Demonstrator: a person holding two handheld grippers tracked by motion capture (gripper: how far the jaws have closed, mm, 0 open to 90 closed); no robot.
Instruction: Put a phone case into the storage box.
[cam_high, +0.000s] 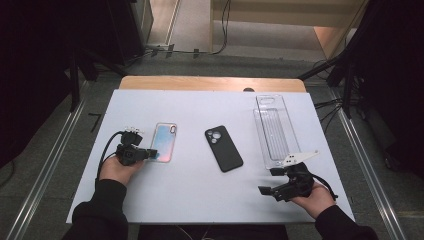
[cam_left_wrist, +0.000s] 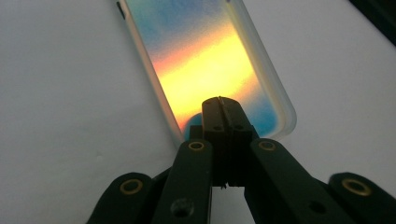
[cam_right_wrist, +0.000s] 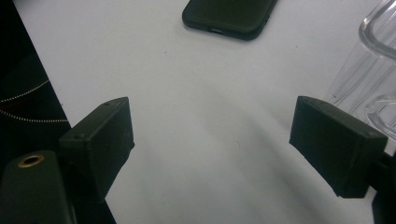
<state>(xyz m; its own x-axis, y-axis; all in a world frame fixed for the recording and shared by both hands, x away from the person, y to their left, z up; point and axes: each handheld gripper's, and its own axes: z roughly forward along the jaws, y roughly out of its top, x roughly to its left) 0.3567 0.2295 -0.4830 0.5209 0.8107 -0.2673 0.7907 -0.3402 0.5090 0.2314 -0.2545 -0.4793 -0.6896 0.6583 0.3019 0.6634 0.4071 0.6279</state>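
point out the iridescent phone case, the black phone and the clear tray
iridescent phone case (cam_high: 164, 141), high view, middle of its back
black phone (cam_high: 223, 148), high view, middle of its back
clear tray (cam_high: 274, 131), high view, its ribbed floor

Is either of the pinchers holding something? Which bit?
The left gripper is shut at the near end of the rainbow phone case, maybe pinching its rim; a real hold cannot be told. The right gripper is open, holding nothing.

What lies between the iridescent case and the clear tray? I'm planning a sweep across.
In the high view, a black phone lies face down between the iridescent case and the clear tray; otherwise bare tabletop.
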